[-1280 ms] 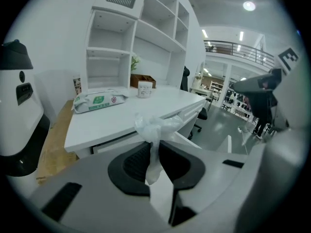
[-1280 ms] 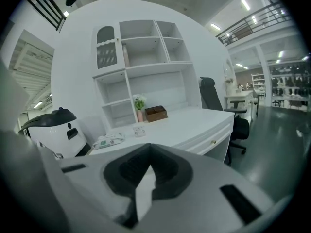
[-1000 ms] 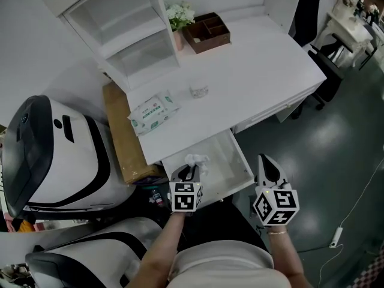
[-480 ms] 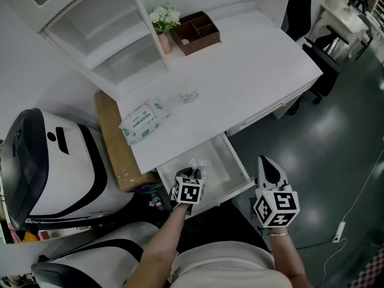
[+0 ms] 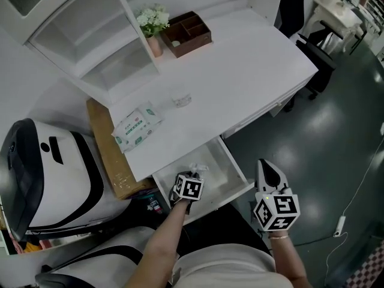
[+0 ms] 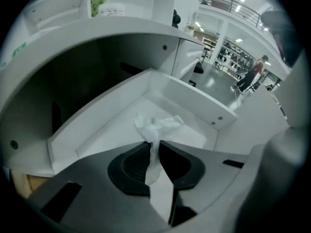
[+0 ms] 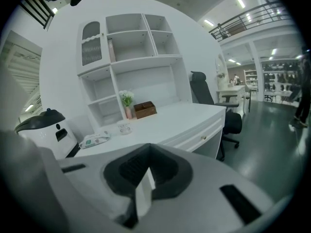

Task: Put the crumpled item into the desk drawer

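The crumpled item (image 6: pixel 158 125), drawer (image 6: pixel 116 127) and desk (image 5: pixel 240 71) are white; the divided box (image 5: pixel 189 35) is brown.

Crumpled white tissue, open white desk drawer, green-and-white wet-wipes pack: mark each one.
Crumpled white tissue (image 6: pixel 158 125): left gripper view, bunched top.
Open white desk drawer (image 5: pixel 217 168): head view, bare floor.
Green-and-white wet-wipes pack (image 5: pixel 137 125): head view, top face.
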Action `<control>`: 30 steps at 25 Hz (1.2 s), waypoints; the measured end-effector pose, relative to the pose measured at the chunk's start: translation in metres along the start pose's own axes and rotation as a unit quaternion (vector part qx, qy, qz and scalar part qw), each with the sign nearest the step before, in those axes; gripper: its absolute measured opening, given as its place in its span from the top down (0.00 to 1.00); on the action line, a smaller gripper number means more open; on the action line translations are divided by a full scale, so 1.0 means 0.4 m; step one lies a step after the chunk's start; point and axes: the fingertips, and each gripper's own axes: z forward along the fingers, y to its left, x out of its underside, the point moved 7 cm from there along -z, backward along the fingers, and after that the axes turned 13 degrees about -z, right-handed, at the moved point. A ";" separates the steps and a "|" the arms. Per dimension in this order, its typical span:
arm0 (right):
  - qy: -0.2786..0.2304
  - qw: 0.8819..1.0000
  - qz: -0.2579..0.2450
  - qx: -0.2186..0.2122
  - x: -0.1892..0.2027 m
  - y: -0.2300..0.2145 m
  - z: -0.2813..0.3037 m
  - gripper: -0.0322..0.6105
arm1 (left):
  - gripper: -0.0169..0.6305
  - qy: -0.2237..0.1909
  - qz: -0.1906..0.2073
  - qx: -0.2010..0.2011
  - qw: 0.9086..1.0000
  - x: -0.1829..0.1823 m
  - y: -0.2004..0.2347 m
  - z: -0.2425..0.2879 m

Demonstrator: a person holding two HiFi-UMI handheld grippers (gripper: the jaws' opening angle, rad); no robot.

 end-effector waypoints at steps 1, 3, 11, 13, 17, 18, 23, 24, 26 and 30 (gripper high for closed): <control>0.001 1.000 0.001 0.001 0.001 -0.001 0.001 0.95 | 0.89 0.006 0.002 0.001 1.000 0.002 -0.001 0.009; 0.005 1.000 0.003 0.002 0.005 -0.003 0.000 0.95 | 0.89 0.017 0.003 0.003 1.000 0.008 -0.005 0.025; 0.016 1.000 0.008 0.008 0.017 -0.013 -0.002 0.95 | 0.89 0.064 -0.017 0.007 0.998 0.041 -0.012 0.068; 0.018 1.000 0.008 0.007 0.020 -0.014 -0.003 0.95 | 0.89 0.076 -0.027 0.005 0.997 0.053 -0.009 0.076; 0.019 1.000 0.009 0.008 0.023 -0.022 -0.003 0.95 | 0.87 0.089 -0.052 0.004 0.995 0.064 -0.005 0.087; 0.019 1.000 0.008 0.008 0.022 -0.024 -0.003 0.95 | 0.86 0.089 -0.055 0.002 0.995 0.064 -0.004 0.088; 0.019 1.000 0.005 0.002 0.020 -0.027 0.002 0.95 | 0.79 0.090 -0.057 -0.008 0.994 0.063 0.000 0.091; 0.019 1.000 0.004 0.000 0.019 -0.026 0.003 0.95 | 0.75 0.088 -0.060 -0.008 0.994 0.062 0.002 0.088; 0.018 1.000 0.003 -0.004 0.017 -0.023 0.006 0.95 | 0.74 0.078 -0.067 -0.009 0.995 0.056 0.007 0.079; 0.013 1.000 0.003 -0.014 0.011 -0.009 0.012 0.95 | 0.74 0.043 -0.075 -0.005 0.996 0.036 0.014 0.042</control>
